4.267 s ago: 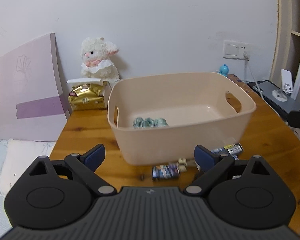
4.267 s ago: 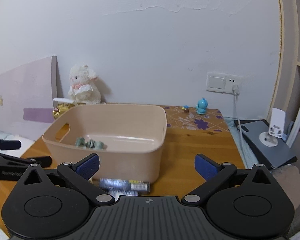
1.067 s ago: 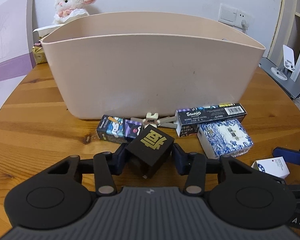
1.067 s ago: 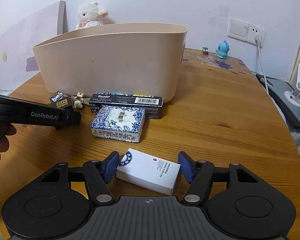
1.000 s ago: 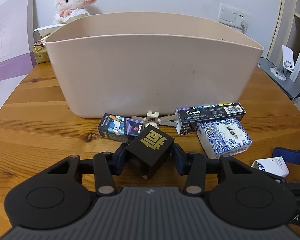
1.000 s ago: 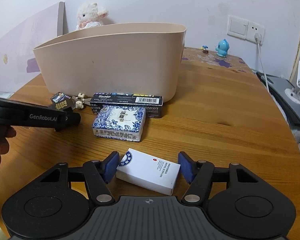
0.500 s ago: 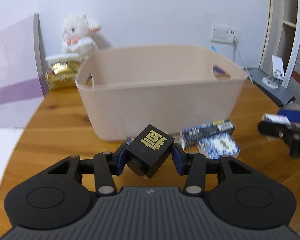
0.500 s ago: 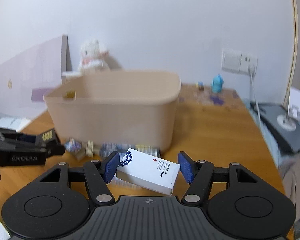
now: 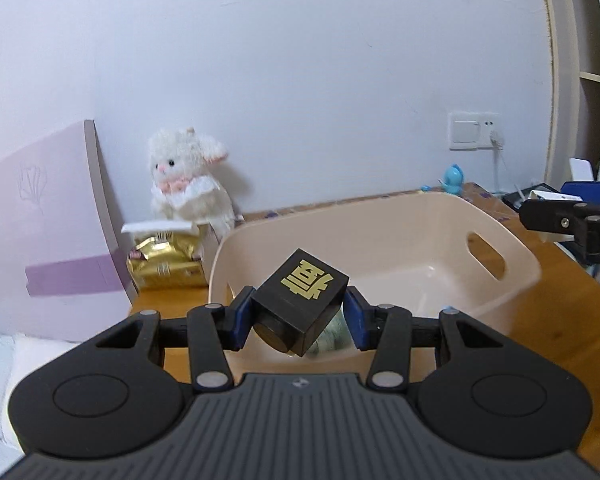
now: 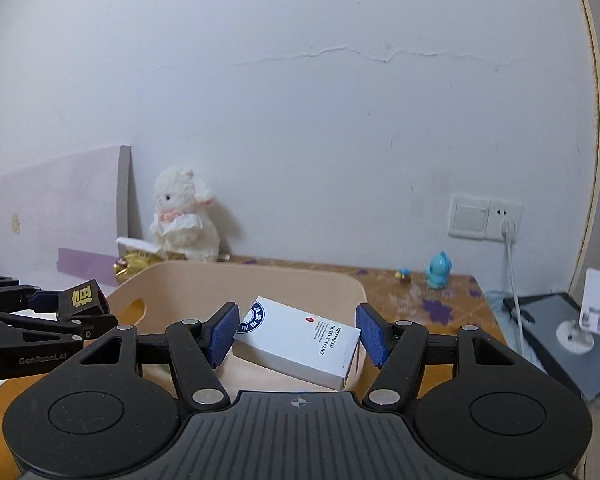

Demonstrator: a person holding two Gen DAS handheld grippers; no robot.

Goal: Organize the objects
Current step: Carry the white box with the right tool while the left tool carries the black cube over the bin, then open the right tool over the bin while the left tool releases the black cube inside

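My left gripper (image 9: pixel 298 312) is shut on a black cube with a gold character (image 9: pixel 300 304) and holds it above the near left part of the beige basket (image 9: pixel 520 268). A green-grey item (image 9: pixel 334 338) lies in the basket under it. My right gripper (image 10: pixel 298 334) is shut on a white box with a blue round logo (image 10: pixel 300 340), held above the basket (image 10: pixel 188 276). The left gripper and its cube (image 10: pixel 82 298) show at the left of the right wrist view. The right gripper shows at the right of the left wrist view (image 9: pixel 572 216).
A white plush lamb (image 9: pixel 188 184) and a gold packet (image 9: pixel 164 268) stand behind the basket by a pink board (image 9: pixel 40 236). A blue figurine (image 10: pixel 438 270), a wall socket (image 10: pixel 486 218) with a cable and a grey stand (image 10: pixel 568 328) are at the right.
Both grippers have risen with their loads from table level to above the basket. The items left on the table in front of the basket have gone out of view.
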